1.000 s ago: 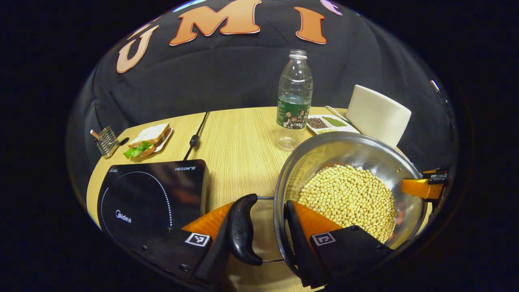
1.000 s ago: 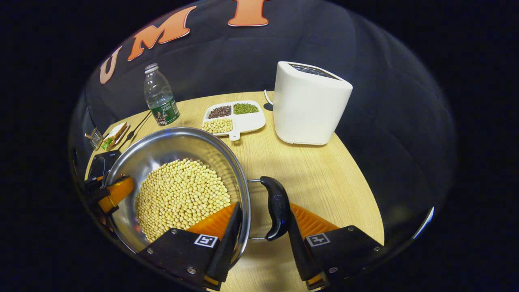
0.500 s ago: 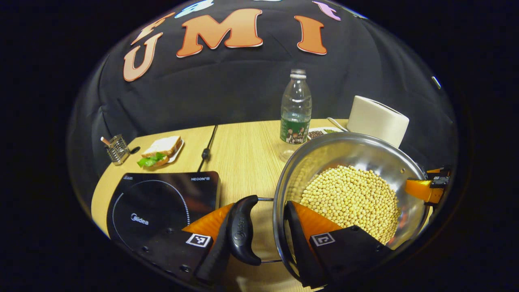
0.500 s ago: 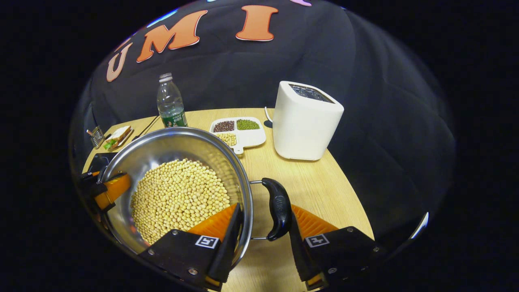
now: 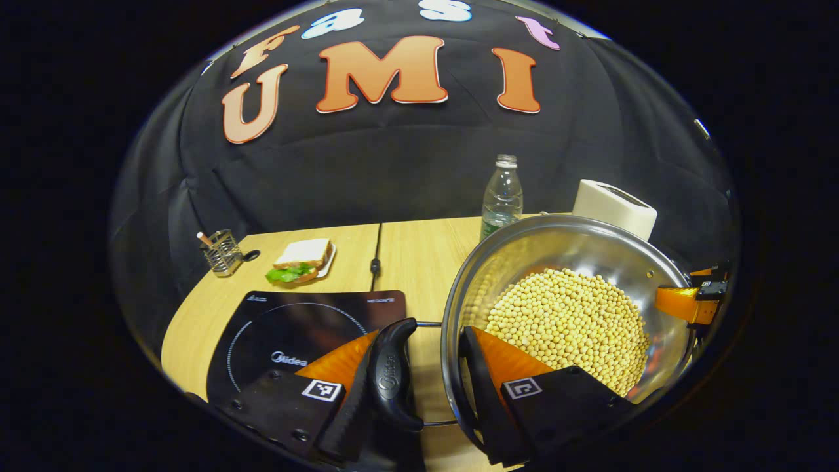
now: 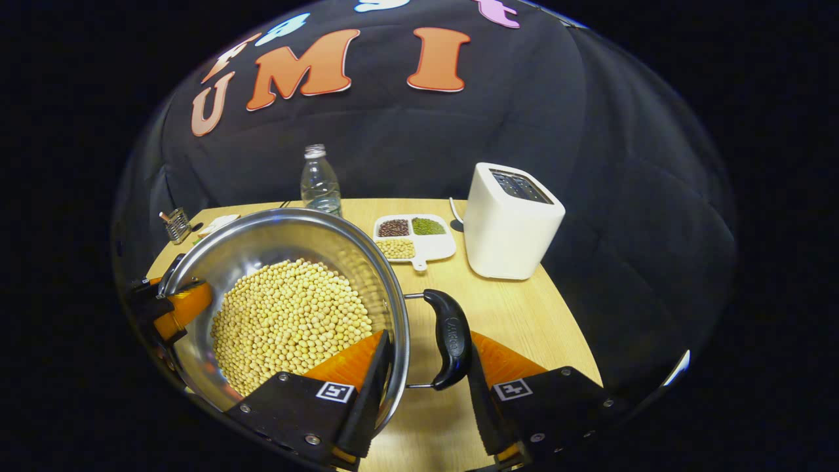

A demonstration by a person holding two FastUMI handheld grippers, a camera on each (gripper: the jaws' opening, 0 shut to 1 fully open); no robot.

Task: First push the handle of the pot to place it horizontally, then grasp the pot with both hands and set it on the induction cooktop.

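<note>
Setting: a black cloth wall (image 5: 406, 170), creased in soft folds, encloses the booth behind a light wood-grain table (image 6: 524, 314) with a rounded edge. Even overhead light leaves faint shadows on the tabletop.

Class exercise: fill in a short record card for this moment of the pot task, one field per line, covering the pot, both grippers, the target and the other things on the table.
pot: steel pot, lifted above the table, holding yellow beans
left gripper: shut on left handle and the rim
right gripper: shut on right handle and the rim
target: induction cooktop, left of the pot, nothing on it
behind the pot: bottle, divided tray, toaster
far left: sandwich, wire holder
</note>
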